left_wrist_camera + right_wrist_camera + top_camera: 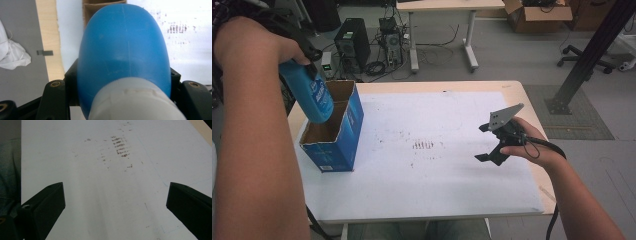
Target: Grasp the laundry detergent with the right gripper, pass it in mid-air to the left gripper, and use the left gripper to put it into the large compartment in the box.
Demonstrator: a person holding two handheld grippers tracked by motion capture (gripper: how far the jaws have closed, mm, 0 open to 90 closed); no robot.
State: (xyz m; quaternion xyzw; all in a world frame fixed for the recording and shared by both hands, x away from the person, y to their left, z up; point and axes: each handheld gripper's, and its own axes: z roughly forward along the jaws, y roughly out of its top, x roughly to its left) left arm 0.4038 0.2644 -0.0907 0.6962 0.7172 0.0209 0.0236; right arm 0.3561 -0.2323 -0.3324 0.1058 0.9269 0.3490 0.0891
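A blue plastic bottle [313, 96] with a white cap end hangs tilted over the open top of a blue cardboard box [353, 122] at the table's left side. My left gripper [304, 62] is shut on it, mostly hidden under the hand. In the left gripper view the bottle [123, 45] bulges between the black jaws, its white cap end nearest the camera, and the box's brown inside [88, 11] shows past it. My right gripper [482, 142] hovers open over the table's right half, holding nothing. Its jaws stand wide apart [115, 202] over the white sheet.
A white sheet [437, 170] covers the table, with small brown marks [423, 145] near its middle. Beyond the table stand a computer tower [353, 42], a second desk [447, 6] and a black post [584, 65]. White cloth [12, 55] lies on the floor.
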